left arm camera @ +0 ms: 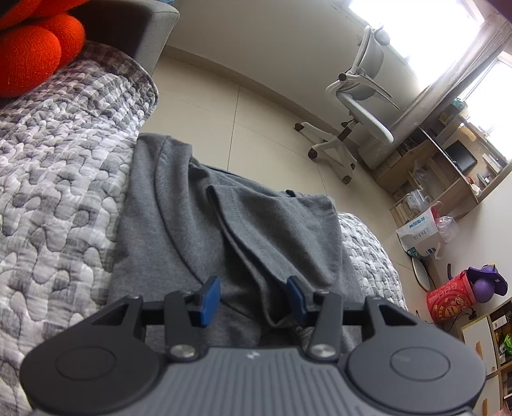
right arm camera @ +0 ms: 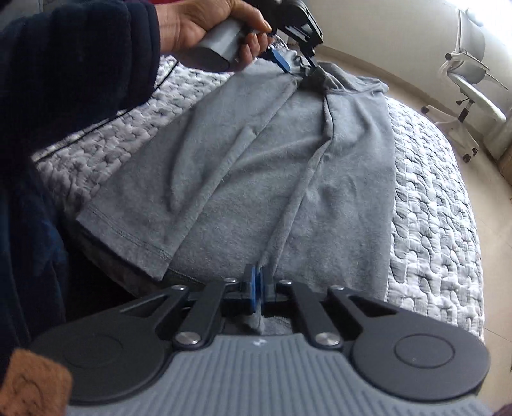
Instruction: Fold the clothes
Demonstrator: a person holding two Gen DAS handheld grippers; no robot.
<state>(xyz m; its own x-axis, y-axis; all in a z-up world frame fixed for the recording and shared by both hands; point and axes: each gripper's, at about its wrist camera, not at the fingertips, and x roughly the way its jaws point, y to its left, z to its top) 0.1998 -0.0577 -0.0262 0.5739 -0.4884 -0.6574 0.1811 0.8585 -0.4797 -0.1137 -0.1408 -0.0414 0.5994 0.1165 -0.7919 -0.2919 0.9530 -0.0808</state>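
One grey T-shirt [right arm camera: 256,153] lies spread on a quilted grey-and-white bedspread [right arm camera: 432,208], partly folded, with long creases running its length and a stitched hem at the near left edge. Seen from the left wrist, the shirt [left arm camera: 198,230] shows a raised fold beside the curved neckline. The right gripper [right arm camera: 257,284] is clenched on a pinch of the shirt's near edge. The left gripper [left arm camera: 252,296] is released, its blue pads apart over the cloth, held by a hand [right arm camera: 204,22].
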